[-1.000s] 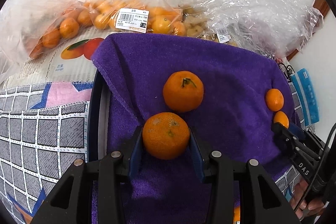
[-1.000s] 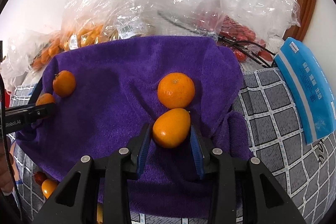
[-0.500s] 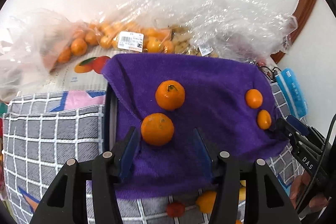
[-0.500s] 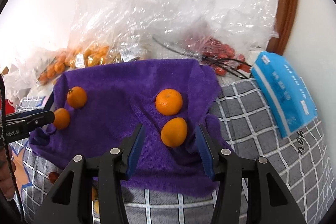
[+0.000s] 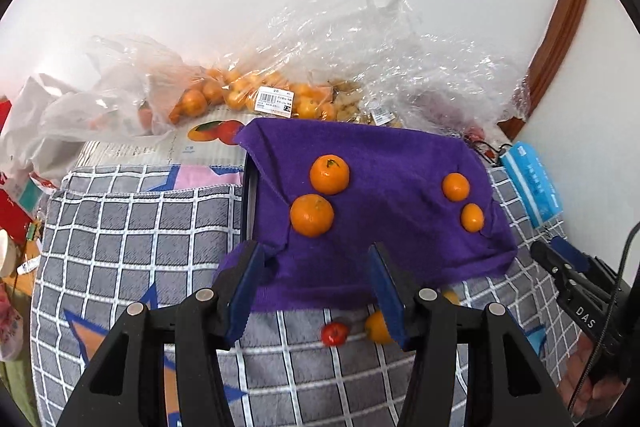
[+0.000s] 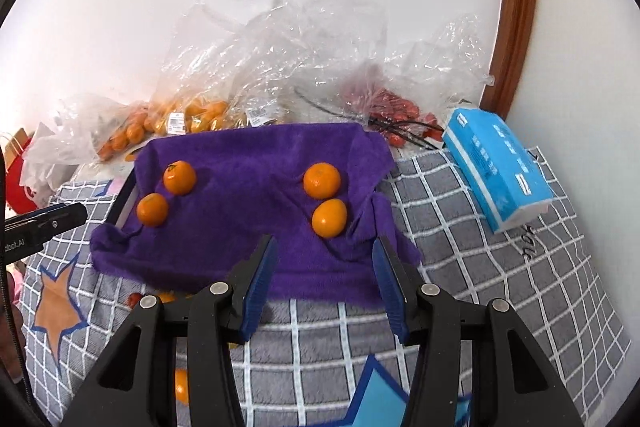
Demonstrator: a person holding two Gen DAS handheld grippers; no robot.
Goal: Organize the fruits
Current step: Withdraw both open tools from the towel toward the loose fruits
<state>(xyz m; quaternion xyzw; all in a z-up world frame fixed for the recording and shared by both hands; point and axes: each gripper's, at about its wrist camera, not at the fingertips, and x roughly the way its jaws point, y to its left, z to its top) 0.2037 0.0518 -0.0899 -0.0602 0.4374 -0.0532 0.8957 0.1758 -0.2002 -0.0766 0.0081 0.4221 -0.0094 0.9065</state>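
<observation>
From the left wrist view, our left gripper (image 5: 316, 287) hangs above the near edge of the purple towel (image 5: 384, 247), fingers spread wide and holding nothing. Two oranges touch each other on the towel: one at twelve o'clock from the gripper (image 5: 311, 215), the other just behind it (image 5: 329, 174). A second pair lies at two o'clock, a rounder one (image 5: 455, 186) and a smaller one (image 5: 472, 217) just beside it. Below the towel's near hem, on the checked cloth (image 5: 132, 219), we see a small red fruit (image 5: 335, 333) and a loose orange fruit (image 5: 376, 327) partly hidden by the gripper's right finger. Bags of fruit (image 5: 248, 99) are heaped at the far wall.

From the right wrist view, our right gripper (image 6: 324, 283) also stands wide and empty, above the towel's near edge (image 6: 248, 227). Its pair lies at twelve o'clock: the nearer orange (image 6: 329, 217), then the farther one (image 6: 321, 180). The left pair shows at ten o'clock (image 6: 152, 209) (image 6: 179, 177), with the left gripper's tip (image 6: 52, 221) just beside it. A blue tissue pack (image 6: 496, 171) lies at two o'clock.

We judge four oranges are set out in pairs, and both hands are free between placements. The next move probably calls for reaching down to the loose fruit by the near hem, closing gently so it does not roll, and placing it on open towel.
</observation>
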